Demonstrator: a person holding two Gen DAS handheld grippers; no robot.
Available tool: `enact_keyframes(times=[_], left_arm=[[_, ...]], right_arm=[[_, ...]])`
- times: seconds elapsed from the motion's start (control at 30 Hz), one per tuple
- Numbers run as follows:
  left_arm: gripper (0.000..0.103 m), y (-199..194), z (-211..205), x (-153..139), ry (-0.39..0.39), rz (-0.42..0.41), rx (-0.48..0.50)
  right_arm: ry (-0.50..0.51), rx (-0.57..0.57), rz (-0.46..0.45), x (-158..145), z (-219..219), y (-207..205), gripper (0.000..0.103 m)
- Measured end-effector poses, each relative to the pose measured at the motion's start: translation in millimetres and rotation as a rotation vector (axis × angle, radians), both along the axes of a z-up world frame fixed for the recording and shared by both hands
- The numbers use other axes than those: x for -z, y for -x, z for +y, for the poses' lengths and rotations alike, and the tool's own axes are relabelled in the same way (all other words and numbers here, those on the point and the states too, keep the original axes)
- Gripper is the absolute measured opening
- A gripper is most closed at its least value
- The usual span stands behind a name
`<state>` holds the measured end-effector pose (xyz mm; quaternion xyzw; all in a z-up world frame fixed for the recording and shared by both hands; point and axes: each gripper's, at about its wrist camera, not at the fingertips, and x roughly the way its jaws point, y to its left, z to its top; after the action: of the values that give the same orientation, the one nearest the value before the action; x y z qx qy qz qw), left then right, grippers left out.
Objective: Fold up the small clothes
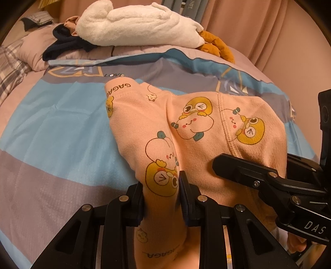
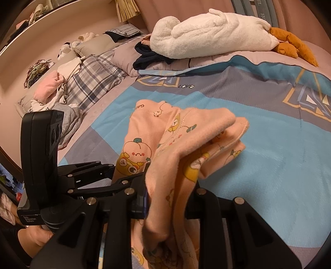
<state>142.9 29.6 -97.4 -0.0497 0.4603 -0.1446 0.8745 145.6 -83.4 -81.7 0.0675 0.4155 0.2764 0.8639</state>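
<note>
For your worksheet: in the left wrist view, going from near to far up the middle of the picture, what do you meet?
Left gripper clamped on the pink printed garment → blue and grey bedspread → white plush toy → book spines.

A lived-in home bedroom is showing here, with a bed taking up nearly the whole view. A blue, grey and lilac patterned bedsheet [image 2: 269, 128] printed with the word "LOVE" is covering the mattress, and a pale pink quilted duvet [image 2: 124, 55] is lying bunched along its far edge. A white fleecy plush toy with orange feet [image 2: 206, 35] is resting on the duvet beside a crumpled dark navy garment [image 2: 144, 58]. A grey-and-white plaid pillow [image 2: 93, 82] and loose heaps of pink, white and grey clothing [image 2: 53, 91] are crowding the headboard side, while peach-coloured fabric curtains [image 1: 258, 29] are hanging behind the bed.
</note>
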Motion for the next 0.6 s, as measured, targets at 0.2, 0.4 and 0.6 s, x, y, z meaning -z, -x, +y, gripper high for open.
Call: enact_keyframes(times=[0.2,0.4,0.6], left_arm=[[0.026,-4,1,6,0.000,0.018,0.001],[0.026,-9,1,11,-0.002,0.034,0.002],[0.026,-11,1,16,-0.004,0.046,0.001]], right_arm=[[0.007,0.002,0.013,5,0,-5,0.024],[0.009,0.012,0.032,11,0,-11,0.025],[0.009,0.027,0.055,19,-3,-17,0.025]])
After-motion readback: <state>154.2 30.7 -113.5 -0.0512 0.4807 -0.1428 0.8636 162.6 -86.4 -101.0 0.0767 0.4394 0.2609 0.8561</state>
